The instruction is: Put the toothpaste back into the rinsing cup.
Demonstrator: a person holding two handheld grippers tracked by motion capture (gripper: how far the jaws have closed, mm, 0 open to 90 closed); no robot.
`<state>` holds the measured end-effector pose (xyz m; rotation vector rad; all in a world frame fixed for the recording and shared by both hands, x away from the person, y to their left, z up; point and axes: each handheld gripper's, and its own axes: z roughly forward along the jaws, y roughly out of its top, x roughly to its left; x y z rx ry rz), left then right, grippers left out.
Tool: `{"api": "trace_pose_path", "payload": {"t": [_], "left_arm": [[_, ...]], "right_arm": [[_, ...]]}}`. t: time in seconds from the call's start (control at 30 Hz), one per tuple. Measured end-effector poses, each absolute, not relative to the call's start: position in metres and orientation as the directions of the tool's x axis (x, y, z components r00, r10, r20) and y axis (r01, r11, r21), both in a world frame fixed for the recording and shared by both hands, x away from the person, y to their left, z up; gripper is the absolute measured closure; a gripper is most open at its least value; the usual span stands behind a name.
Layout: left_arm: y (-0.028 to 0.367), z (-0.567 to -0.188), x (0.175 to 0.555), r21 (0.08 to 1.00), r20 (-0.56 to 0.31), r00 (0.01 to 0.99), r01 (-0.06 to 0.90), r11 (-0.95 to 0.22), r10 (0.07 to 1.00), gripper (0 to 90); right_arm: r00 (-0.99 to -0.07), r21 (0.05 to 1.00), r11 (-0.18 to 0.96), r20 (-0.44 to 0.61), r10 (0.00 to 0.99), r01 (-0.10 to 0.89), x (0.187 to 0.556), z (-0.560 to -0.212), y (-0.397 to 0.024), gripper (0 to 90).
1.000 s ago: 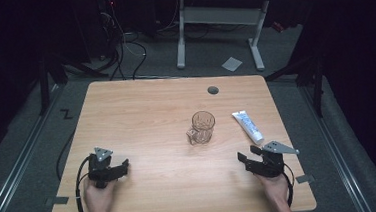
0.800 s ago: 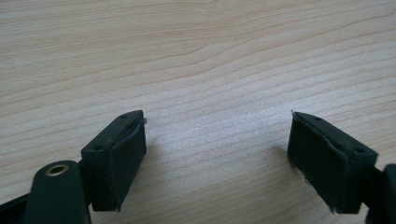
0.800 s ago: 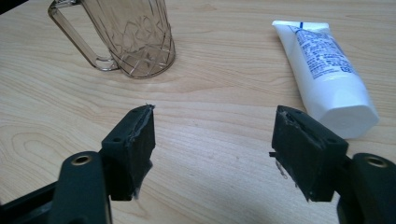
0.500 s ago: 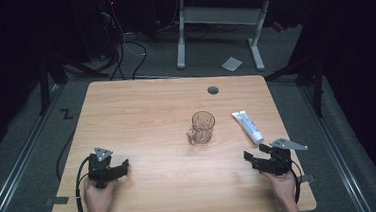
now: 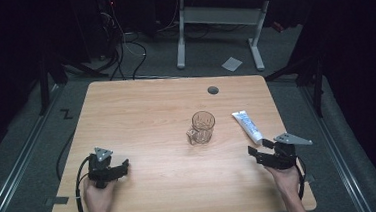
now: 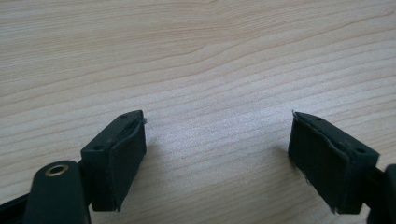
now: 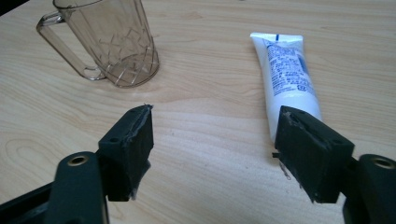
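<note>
Right fingers (image 7: 308,154) spread, one seemingly touching the tube (image 7: 285,77).

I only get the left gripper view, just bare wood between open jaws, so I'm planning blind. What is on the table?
Observer: A clear mug stands upright near the table's middle.
Operator: Anything else?
Observer: A white tube lies flat to the mug's right, apart from it.
Operator: Where is the right gripper?
Observer: The right gripper sits just short of the tube's near end, jaws open and holding nothing.
</note>
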<state>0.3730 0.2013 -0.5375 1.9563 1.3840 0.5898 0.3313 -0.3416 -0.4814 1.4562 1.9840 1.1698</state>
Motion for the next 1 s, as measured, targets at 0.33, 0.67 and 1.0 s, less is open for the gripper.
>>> {"api": "trace_pose_path", "payload": {"t": [0.33,0.67,1.0], "left_arm": [[0.201,-0.538,0.373,0.734,-0.013,0.338,0.642,-0.22,0.941,19.6],[0.201,-0.537,0.373,0.733,-0.013,0.338,0.643,-0.221,0.941,19.7],[0.201,-0.537,0.373,0.734,-0.014,0.338,0.643,-0.22,0.941,19.8]], "right_arm": [[-0.353,0.818,0.118,0.109,0.929,0.563,0.342,-0.474,-0.338,38.5],[-0.335,0.83,0.121,0.083,0.938,0.545,0.361,-0.462,-0.34,41.1],[-0.297,0.827,0.122,0.057,0.953,0.549,0.379,-0.456,-0.342,39.6]]}}
